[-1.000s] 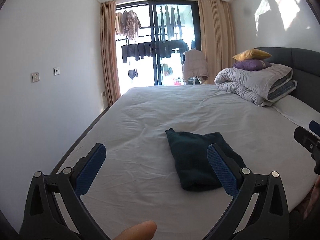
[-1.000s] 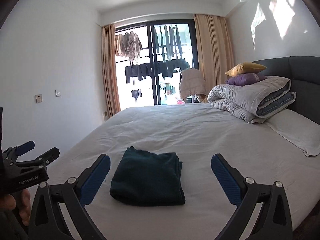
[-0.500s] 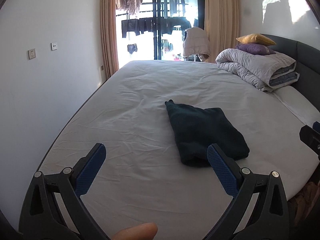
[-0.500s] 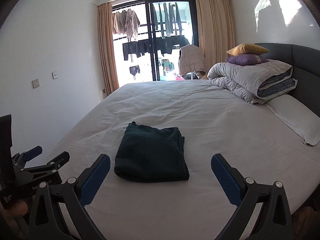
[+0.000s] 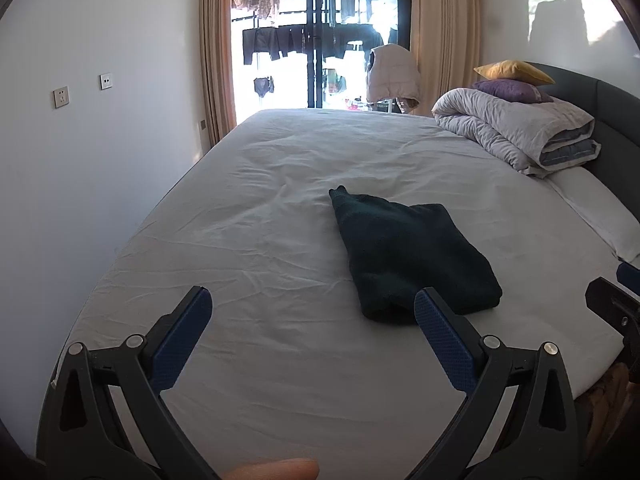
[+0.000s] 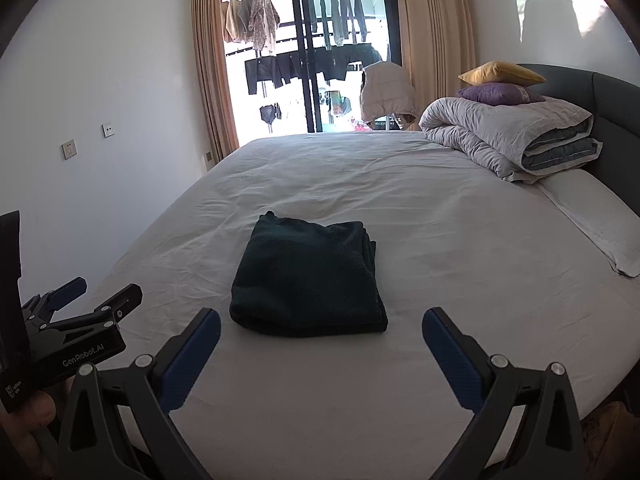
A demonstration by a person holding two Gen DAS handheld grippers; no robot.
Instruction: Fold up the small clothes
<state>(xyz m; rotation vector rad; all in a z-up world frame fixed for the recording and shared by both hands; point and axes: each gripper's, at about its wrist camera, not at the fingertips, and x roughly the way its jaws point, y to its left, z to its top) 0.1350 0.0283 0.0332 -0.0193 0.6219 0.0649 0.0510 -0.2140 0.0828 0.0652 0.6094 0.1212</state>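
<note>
A dark green garment [image 5: 408,256] lies folded into a neat rectangle on the white bed sheet [image 5: 280,208]; the right wrist view shows the garment [image 6: 308,276] straight ahead. My left gripper [image 5: 312,308] hangs open over the near part of the bed, to the left of the garment and short of it, holding nothing. My right gripper [image 6: 320,324] is open too, just in front of the garment's near edge, with nothing between its fingers. The left gripper [image 6: 100,300] also appears at the left edge of the right wrist view.
A rolled grey duvet [image 6: 516,136] with a yellow and a purple pillow sits at the far right by the dark headboard [image 6: 612,108]. A white pillow [image 6: 600,216] lies on the right. A white wall [image 5: 100,140] runs along the left; a balcony door with hanging laundry [image 6: 312,52] is behind.
Both cameras have tilted down and risen a little, so the bed and the folded garment sit higher in view. Both grippers stayed open. The garment has not moved.
</note>
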